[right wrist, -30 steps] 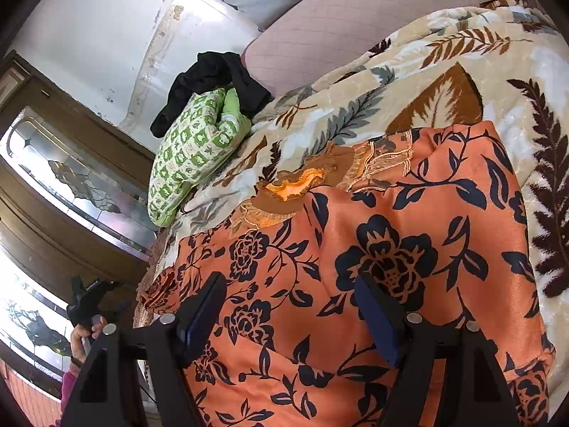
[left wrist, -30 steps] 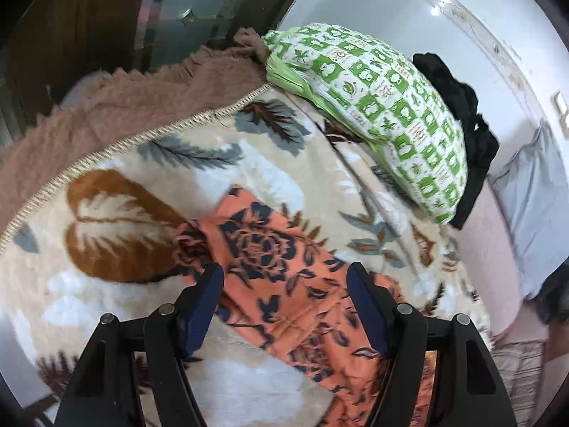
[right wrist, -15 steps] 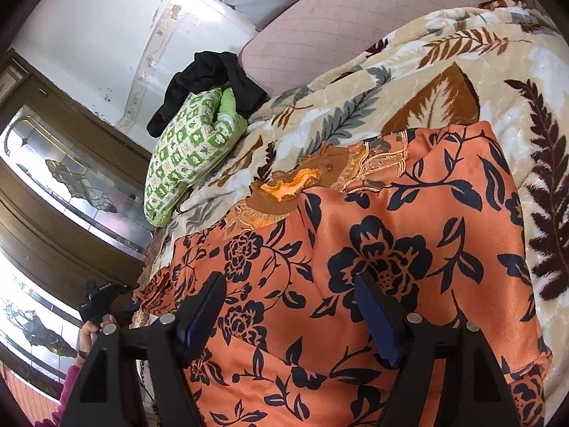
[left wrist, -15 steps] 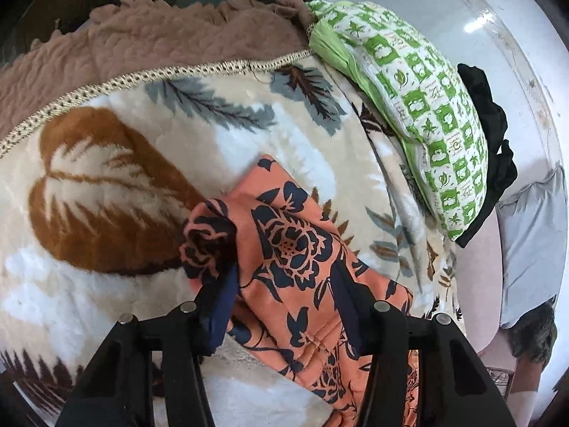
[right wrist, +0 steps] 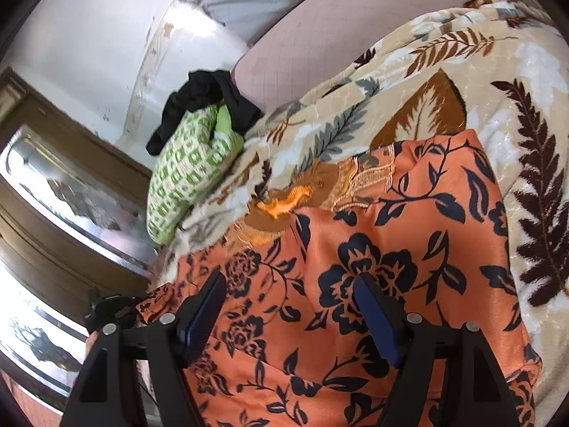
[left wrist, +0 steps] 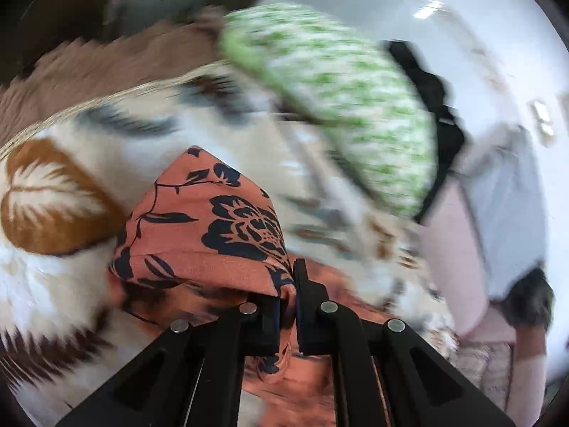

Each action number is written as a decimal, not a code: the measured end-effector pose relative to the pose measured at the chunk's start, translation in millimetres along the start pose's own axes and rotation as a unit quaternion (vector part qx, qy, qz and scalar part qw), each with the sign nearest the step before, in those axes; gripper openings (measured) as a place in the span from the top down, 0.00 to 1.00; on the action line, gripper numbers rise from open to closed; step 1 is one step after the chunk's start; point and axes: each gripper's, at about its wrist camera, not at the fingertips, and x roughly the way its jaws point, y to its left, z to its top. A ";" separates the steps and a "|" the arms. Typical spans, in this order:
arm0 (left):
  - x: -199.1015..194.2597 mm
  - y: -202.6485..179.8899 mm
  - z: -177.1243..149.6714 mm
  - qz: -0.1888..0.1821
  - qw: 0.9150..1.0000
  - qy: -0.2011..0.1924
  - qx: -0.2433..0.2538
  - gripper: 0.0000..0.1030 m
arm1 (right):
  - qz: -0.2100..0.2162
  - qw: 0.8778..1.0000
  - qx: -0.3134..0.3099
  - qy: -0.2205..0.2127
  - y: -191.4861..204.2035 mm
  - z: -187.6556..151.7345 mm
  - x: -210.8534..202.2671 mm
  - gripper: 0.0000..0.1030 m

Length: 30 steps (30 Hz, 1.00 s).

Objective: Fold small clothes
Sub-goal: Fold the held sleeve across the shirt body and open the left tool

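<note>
The left gripper (left wrist: 295, 306) has its jaws pinched shut on a bunched corner of the orange floral garment (left wrist: 213, 235), and that corner rises off the leaf-patterned blanket (left wrist: 53, 195) into a small tent. The rest of the garment (right wrist: 373, 284) lies spread on the bed, with its embroidered neckline toward the far side. The right gripper (right wrist: 290, 306) hovers above the middle of it, jaws wide apart with nothing between them.

The hold looks thin: only a fold of cloth sits between the pads, so a quick pull could slide it free and drop the corner. The left view is smeared, which suggests fast motion, and that raises the chance. With nothing pinning the cloth, dragging the corner across could haul the whole garment along the plush blanket instead of folding it, and leave wrinkles or a skewed edge. A single-corner lift may also make the fold line run diagonally. The green checked pillow (right wrist: 185, 174) and black cloth (right wrist: 206, 99) lie well apart, at the far left, and pose little risk.
</note>
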 end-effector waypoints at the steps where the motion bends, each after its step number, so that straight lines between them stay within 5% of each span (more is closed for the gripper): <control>1: -5.1 -18.8 -5.0 -0.014 1.000 0.001 0.013 0.94 | 0.006 1.000 0.009 -0.004 -1.9 1.6 -3.3 0.25; 8: -6.7 -162.5 -73.3 -0.120 0.987 0.045 0.095 0.94 | 0.080 0.992 0.099 -0.021 -25.9 16.5 -26.6 0.25; 11: 18.9 -215.2 -125.3 -0.169 0.975 0.099 0.105 0.94 | 0.121 0.980 0.154 -0.029 -41.4 22.5 -37.5 0.25; 14: 60.3 -255.1 -189.0 -0.191 0.956 0.189 0.121 0.92 | 0.123 0.973 0.183 -0.064 -55.5 32.7 -57.4 0.25; 17: 110.1 -265.1 -262.8 -0.168 0.915 0.343 0.133 0.72 | 0.113 0.969 0.195 -0.102 -68.0 44.6 -81.1 0.25; 20: 114.0 -240.7 -303.7 -0.136 0.897 0.388 0.163 0.71 | 0.105 0.966 0.201 -0.123 -77.4 53.0 -99.9 0.25; 24: 91.1 -208.9 -300.9 -0.150 0.895 0.377 0.186 0.71 | 0.082 0.973 0.198 -0.083 -85.3 59.0 -102.0 0.24; 30: 52.6 -170.8 -224.4 -0.097 0.946 0.206 0.232 0.65 | -0.008 0.984 0.176 -0.009 -85.8 51.3 -77.0 0.24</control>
